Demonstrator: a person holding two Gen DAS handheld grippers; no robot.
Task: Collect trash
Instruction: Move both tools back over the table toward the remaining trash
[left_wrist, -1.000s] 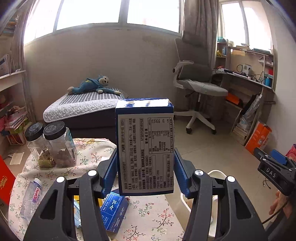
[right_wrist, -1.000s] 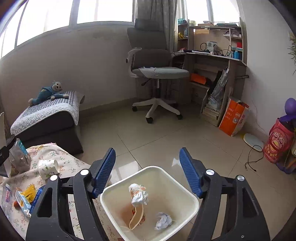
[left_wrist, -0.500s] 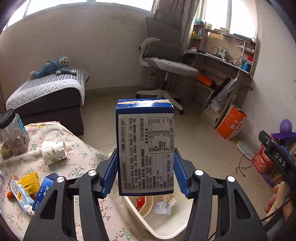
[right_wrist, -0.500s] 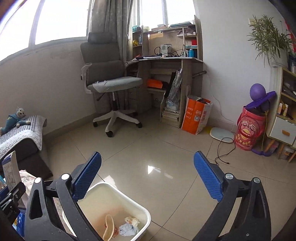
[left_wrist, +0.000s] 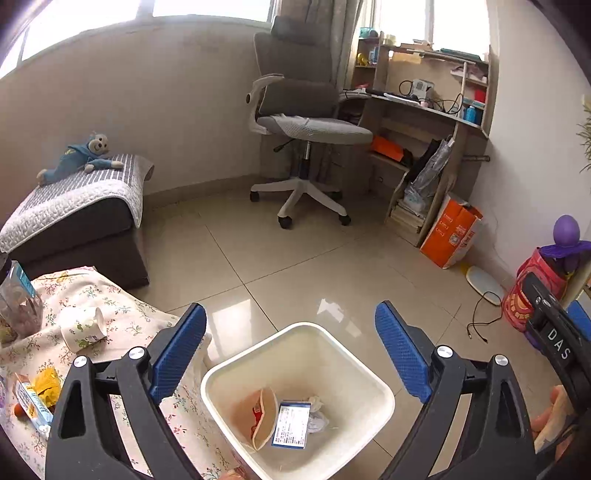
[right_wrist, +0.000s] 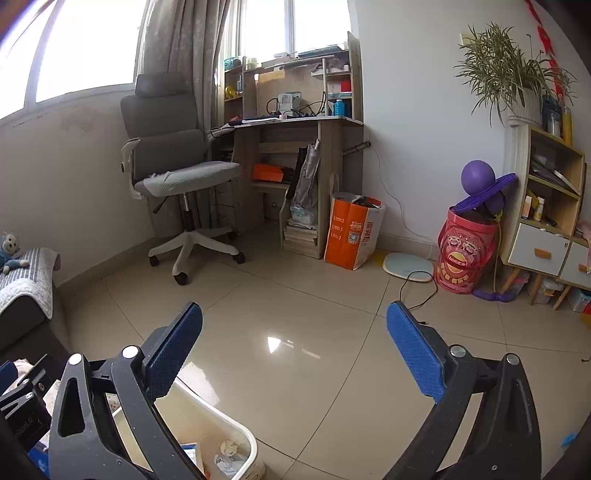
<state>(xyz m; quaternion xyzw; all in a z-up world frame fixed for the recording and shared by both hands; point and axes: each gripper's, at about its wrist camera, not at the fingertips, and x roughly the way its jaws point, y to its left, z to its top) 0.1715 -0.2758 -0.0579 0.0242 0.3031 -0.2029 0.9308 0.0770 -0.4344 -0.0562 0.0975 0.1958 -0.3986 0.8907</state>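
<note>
Tiled floor (left_wrist: 295, 266), white bin (left_wrist: 229, 373) on it. Blue carton (left_wrist: 291, 424) inside bin. Left gripper (left_wrist: 291, 350) above bin, jaws opening, empty. Right gripper (right_wrist: 295, 350) beside bin, wide apart, empty.

Illumination is daylight only, entering through the windows (left_wrist: 207, 3) at the top of both views. The panes are overexposed to plain white in the left wrist view and in the right wrist view (right_wrist: 85, 44); no detail is recoverable there. The wall (left_wrist: 166, 110) below the glass is evenly lit, with no hard shadows. The glossy floor tiles (right_wrist: 295, 332) carry a bright window reflection near the centre of the right wrist view; the left wrist view shows a matching glare patch (left_wrist: 332, 310) beyond the bin rim (left_wrist: 295, 326). Both frames are sharp, without motion blur. Fisheye distortion bends straight lines strongly towards the borders, and the corners are vignetted to black.
</note>
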